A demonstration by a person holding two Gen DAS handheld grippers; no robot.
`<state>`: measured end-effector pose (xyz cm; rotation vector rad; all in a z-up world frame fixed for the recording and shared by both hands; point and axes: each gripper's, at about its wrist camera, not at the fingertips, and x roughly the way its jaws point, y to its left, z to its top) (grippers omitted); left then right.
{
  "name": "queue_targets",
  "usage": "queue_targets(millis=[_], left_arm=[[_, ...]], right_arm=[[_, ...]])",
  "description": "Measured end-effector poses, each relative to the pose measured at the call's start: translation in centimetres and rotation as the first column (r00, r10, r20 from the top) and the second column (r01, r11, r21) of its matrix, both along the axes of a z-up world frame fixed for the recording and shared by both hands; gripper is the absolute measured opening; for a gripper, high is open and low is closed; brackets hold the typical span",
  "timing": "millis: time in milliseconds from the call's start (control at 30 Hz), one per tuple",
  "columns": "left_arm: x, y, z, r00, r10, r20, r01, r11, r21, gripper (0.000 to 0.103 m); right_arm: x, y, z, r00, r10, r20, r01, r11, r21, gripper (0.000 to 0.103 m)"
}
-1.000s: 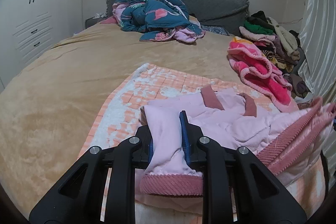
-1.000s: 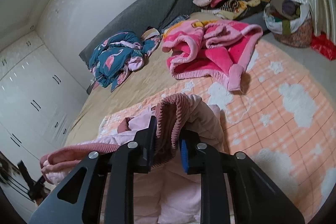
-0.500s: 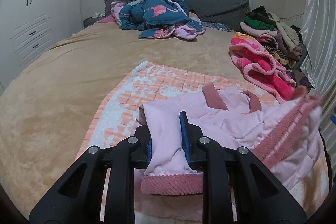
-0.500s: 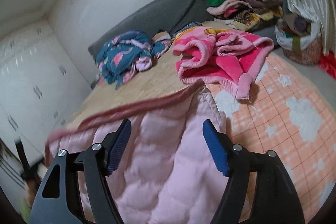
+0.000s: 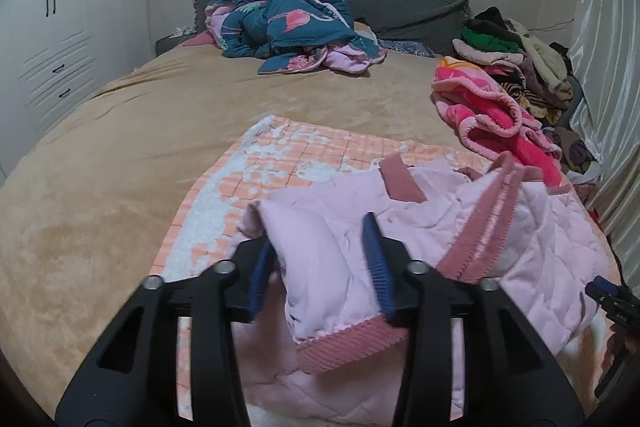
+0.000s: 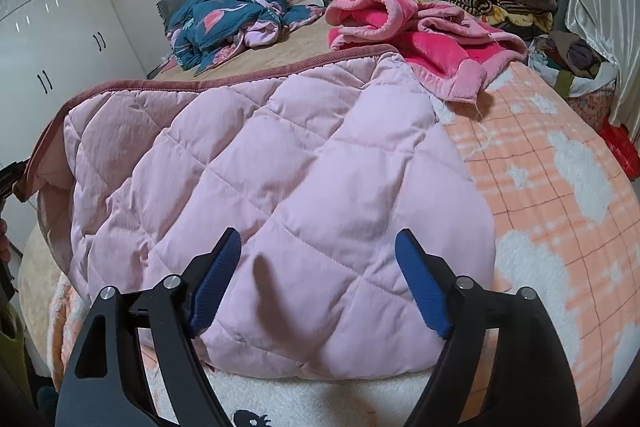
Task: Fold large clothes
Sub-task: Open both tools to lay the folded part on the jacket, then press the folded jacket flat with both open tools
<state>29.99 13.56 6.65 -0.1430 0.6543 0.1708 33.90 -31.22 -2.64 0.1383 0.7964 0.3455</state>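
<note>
Pink quilted jacket (image 6: 256, 187) on orange blanket (image 6: 560, 195), left gripper (image 5: 320, 267) fingers parted around sleeve, right gripper (image 6: 320, 287) fingers spread.

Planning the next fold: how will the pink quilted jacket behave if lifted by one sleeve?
Likely floppy: the pink quilted jacket drapes in soft folds. Probably light but bulky, given its puffy quilting. The sleeve cuff sags between the left claw fingers, so the rest would probably trail.

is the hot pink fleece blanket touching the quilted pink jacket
Touching. In the right wrist view the hot pink fleece blanket lies against the far edge of the quilted pink jacket, with no gap showing where its hem meets the jacket's corner.
</note>
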Motion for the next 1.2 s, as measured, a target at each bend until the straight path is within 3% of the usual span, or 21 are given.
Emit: queue_targets(millis=[67, 233, 267, 367, 467, 533, 633, 700, 833, 867, 900, 933, 1000, 1100, 1200], left_arm=[[-0.3, -0.1, 0.2, 1.0, -0.011, 0.011, 0.011, 1.0, -0.013, 0.056], [-1.5, -0.8, 1.4, 0.998, -0.01, 0.062, 0.01, 1.0, 0.008, 0.077], [-1.9, -1.0, 1.8, 0.997, -0.005, 0.082, 0.003, 1.0, 0.016, 0.09], [-3.3, -0.6, 3.2, 0.988, 0.016, 0.157, -0.02, 0.999, 0.027, 0.093], [-4.4, 0.7, 2.4, 0.985, 0.062, 0.162, -0.07, 0.997, 0.045, 0.093], [-4.7, 2.0, 0.7, 0.987, 0.093, 0.132, -0.098, 0.995, 0.029, 0.093], [-3.9, 4.4, -4.3, 0.996, 0.083, -0.017, -0.084, 0.994, -0.065, 0.093], [-3.7, 5.0, -6.9, 0.995, 0.069, -0.075, -0.077, 0.992, -0.099, 0.093], [-2.4, 5.0, -11.2, 0.981, -0.027, -0.194, -0.016, 0.976, -0.217, 0.093], [-2.0, 4.6, -11.7, 0.977, -0.037, -0.21, -0.012, 0.974, -0.225, 0.09], [-1.9, 4.3, -11.8, 0.978, -0.029, -0.205, -0.015, 0.978, -0.208, 0.075], [-1.7, 3.9, -11.6, 0.981, -0.026, -0.194, -0.01, 0.983, -0.186, 0.066], [-1.3, 3.5, -11.1, 0.982, -0.022, -0.186, -0.01, 0.985, -0.17, 0.033], [-0.1, 2.5, -9.5, 0.986, 0.003, -0.164, -0.022, 0.993, -0.117, 0.023], [1.3, 2.7, -7.9, 0.991, 0.062, -0.118, -0.078, 0.989, -0.128, 0.022]], right_arm=[[-0.1, -0.1, 0.0, 1.0, 0.002, 0.004, -0.002, 1.0, -0.003, 0.081], [-0.7, -0.6, 0.7, 0.999, -0.018, 0.031, 0.019, 1.0, -0.014, 0.083], [-0.8, -0.8, 0.9, 0.999, -0.026, 0.042, 0.027, 0.999, -0.019, 0.084], [-1.0, -1.8, 1.5, 0.994, -0.068, 0.08, 0.071, 0.996, -0.046, 0.088], [-0.7, -3.0, 1.7, 0.988, -0.114, 0.102, 0.121, 0.991, -0.06, 0.09], [-0.1, -3.8, 1.6, 0.985, -0.139, 0.101, 0.146, 0.987, -0.071, 0.09], [0.9, -4.5, 0.7, 0.987, -0.146, 0.073, 0.152, 0.984, -0.095, 0.09], [1.6, -4.6, -0.2, 0.988, -0.142, 0.055, 0.147, 0.983, -0.106, 0.09], [2.3, -4.6, -1.6, 0.99, -0.137, 0.039, 0.14, 0.985, -0.097, 0.089], [2.3, -4.5, -1.9, 0.99, -0.134, 0.04, 0.137, 0.986, -0.091, 0.081], [2.4, -4.4, -2.0, 0.992, -0.12, 0.039, 0.123, 0.989, -0.078, 0.072], [2.4, -4.1, -2.1, 0.992, -0.118, 0.041, 0.121, 0.99, -0.077, 0.049], [2.3, -3.7, -1.8, 0.991, -0.125, 0.049, 0.128, 0.989, -0.074, 0.029], [2.8, -3.6, -0.5, 0.982, -0.179, 0.062, 0.181, 0.983, -0.034, 0.02], [4.1, -3.9, 1.1, 0.969, -0.239, 0.069, 0.238, 0.971, 0.019, 0.018]])
